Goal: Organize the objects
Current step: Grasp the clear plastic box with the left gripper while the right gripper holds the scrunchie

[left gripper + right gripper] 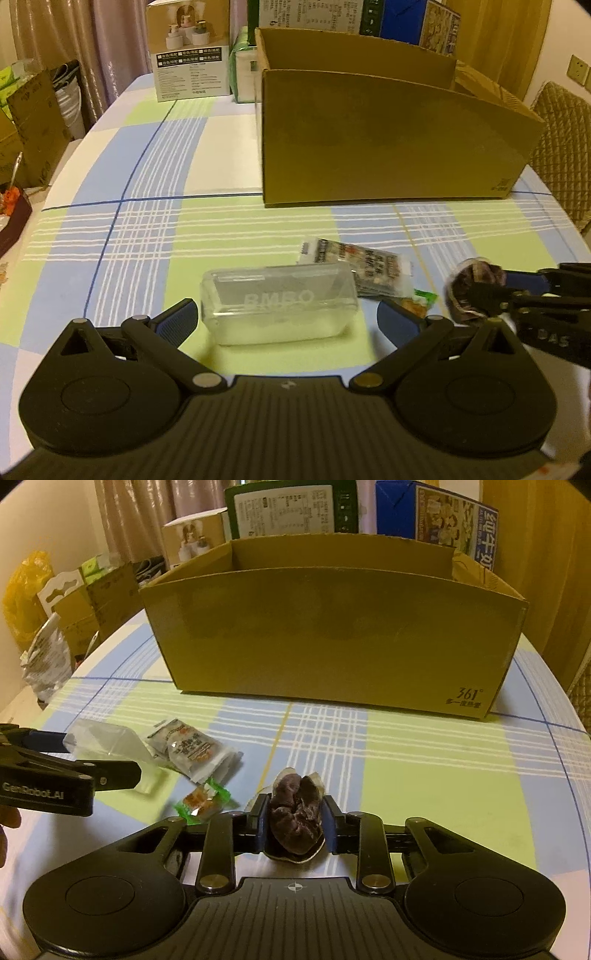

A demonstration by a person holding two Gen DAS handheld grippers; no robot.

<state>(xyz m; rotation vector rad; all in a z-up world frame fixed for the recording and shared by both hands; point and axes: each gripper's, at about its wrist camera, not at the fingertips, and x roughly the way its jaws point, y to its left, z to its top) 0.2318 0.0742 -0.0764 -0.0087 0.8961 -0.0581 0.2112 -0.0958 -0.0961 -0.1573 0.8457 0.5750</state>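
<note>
Right tool (294, 825) clamps dark wrapped snack (295, 812).

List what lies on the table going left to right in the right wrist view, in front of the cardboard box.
clear plastic case → white snack packets → small green-edged candy → dark wrapped snack, clamped in the right gripper.

L tongs (287, 317) open round clear case (279, 302), snack packets (364, 267) behind, cardboard box (388, 144) beyond
</note>
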